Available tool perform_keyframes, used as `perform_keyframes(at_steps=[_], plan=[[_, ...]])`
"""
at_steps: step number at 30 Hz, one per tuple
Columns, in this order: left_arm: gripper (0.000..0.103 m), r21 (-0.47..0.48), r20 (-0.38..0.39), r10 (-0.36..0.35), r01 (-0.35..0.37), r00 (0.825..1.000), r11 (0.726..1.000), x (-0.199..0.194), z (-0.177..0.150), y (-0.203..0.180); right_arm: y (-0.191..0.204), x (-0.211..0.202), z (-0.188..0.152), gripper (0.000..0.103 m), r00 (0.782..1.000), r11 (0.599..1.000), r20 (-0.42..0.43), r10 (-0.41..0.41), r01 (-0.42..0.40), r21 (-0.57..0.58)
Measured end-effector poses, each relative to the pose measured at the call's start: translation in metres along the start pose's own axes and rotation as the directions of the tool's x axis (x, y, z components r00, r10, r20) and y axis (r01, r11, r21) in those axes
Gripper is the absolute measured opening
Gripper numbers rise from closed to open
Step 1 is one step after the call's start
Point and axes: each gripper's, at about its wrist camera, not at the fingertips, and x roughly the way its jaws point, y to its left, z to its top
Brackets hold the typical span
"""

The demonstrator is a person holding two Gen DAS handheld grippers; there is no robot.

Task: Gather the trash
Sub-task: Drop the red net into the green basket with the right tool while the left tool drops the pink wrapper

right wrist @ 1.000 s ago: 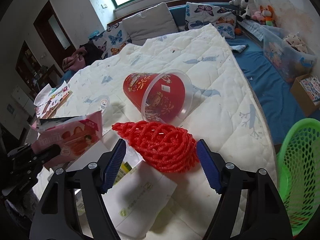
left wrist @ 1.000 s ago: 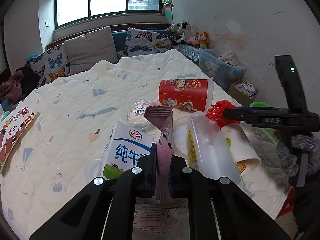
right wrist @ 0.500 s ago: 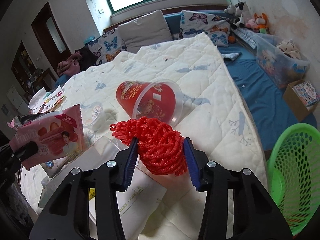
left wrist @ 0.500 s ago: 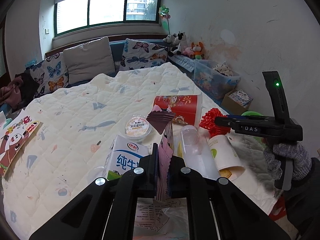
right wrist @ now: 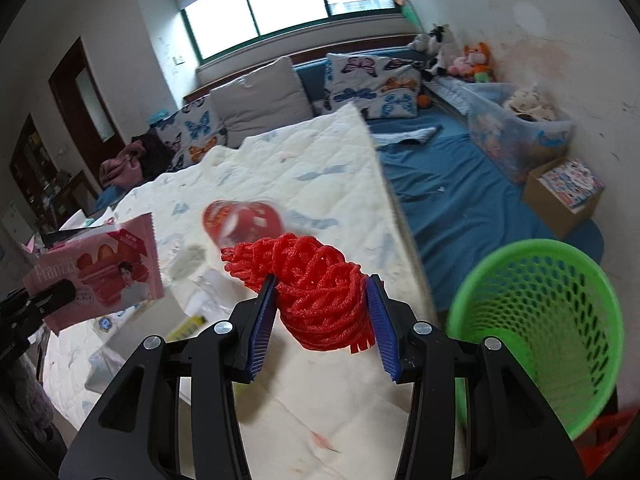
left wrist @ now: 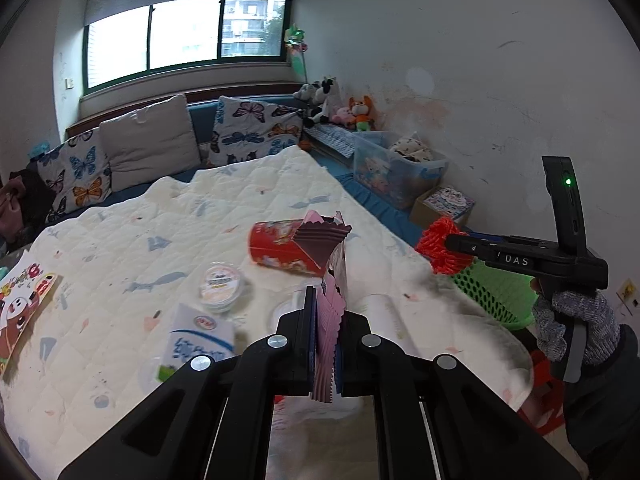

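While my right hand-held gripper (right wrist: 322, 306) squeezes the red foam net (right wrist: 312, 292) beside the green basket (right wrist: 536, 328) and my left hand-held gripper (left wrist: 325, 344) pinches the pink wrapper (left wrist: 326, 280), the springy net could slip short.

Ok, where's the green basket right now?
Right wrist view, lower right: the green basket stands on the floor beside the bed edge, just right of the right gripper holding the red net.

Your left hand-held gripper (left wrist: 325, 344) is matte black plastic, its two arms cut with long openings and pinned by round silver screws. Your right hand-held gripper (right wrist: 322, 322) has the same black frame and silver screws, with ribbed blue pads (right wrist: 382, 326) lining its fingers. Seen from the left wrist, its side reads "DAS" in pale letters, and a green light glows on the upright black part. Your right hand (left wrist: 576, 326) wears a speckled grey knit glove above a dark sleeve.
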Motion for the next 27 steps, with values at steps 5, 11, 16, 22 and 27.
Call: perform_keyframes(at_steps=[5,11,16,22,27], plan=[[0.007,0.039,-0.008,-0.055,0.056,0.998,0.998,0.011,0.008,-0.033,-0.044,-0.019,-0.014,0.046,0.997,0.996,-0.004,-0.083,0.083,0.045],[0.007,0.083,-0.045,-0.123,0.127,0.991,0.988,0.036,0.014,-0.078,-0.097,-0.031,-0.035,0.049,0.987,0.98,-0.022,-0.161,0.162,0.117],[0.007,0.116,-0.077,-0.173,0.181,0.982,0.977,0.06,0.019,-0.117,-0.135,-0.035,-0.052,0.053,0.979,0.963,-0.045,-0.197,0.202,0.176],[0.007,0.15,-0.12,-0.217,0.234,0.969,0.961,0.086,0.024,-0.159,-0.163,-0.043,-0.067,0.061,0.976,0.95,-0.053,-0.209,0.216,0.225],[0.007,0.166,-0.152,-0.234,0.259,0.96,0.952,0.112,0.026,-0.182,-0.18,-0.052,-0.073,0.067,0.977,0.942,-0.045,-0.209,0.214,0.258]])
